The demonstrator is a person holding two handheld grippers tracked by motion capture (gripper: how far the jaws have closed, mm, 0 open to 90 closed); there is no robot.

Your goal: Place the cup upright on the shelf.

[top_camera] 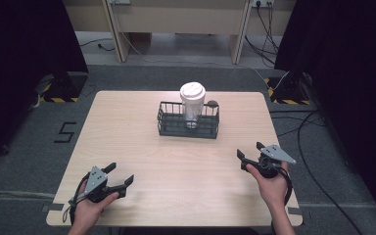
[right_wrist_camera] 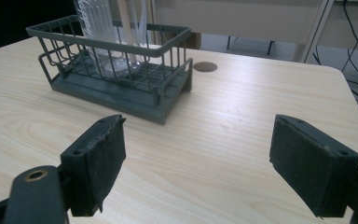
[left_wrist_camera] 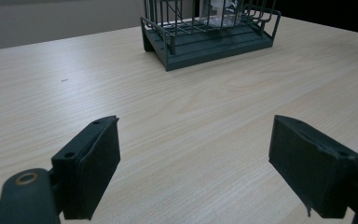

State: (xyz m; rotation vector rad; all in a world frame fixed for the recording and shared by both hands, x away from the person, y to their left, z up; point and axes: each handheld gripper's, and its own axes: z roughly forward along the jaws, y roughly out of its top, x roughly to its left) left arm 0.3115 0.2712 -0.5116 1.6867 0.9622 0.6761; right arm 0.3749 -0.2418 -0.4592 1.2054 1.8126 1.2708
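Note:
A dark green wire basket (top_camera: pixel 169 127) (left_wrist_camera: pixel 168 49) (right_wrist_camera: pixel 163 46) stands a little behind the middle of the wooden table (top_camera: pixel 127 147). Upright inside it is a white ribbed cup with a lid (top_camera: pixel 192 103) (right_wrist_camera: pixel 105 28). My left gripper (top_camera: pixel 119 174) (left_wrist_camera: pixel 195 168) is held low at the table's front left, open, with bare table between its jaws. On the right side of the table my right gripper (top_camera: pixel 249 151) (right_wrist_camera: pixel 198 163) is open as well, pointing toward the basket's right end. Both are well apart from the basket.
A small round dark disc (top_camera: pixel 212 103) (right_wrist_camera: pixel 205 66) lies in the table top just behind the basket's right end. Beyond the table are dark curtains on both sides, wooden furniture legs and floor cables (top_camera: pixel 303 132) at the right.

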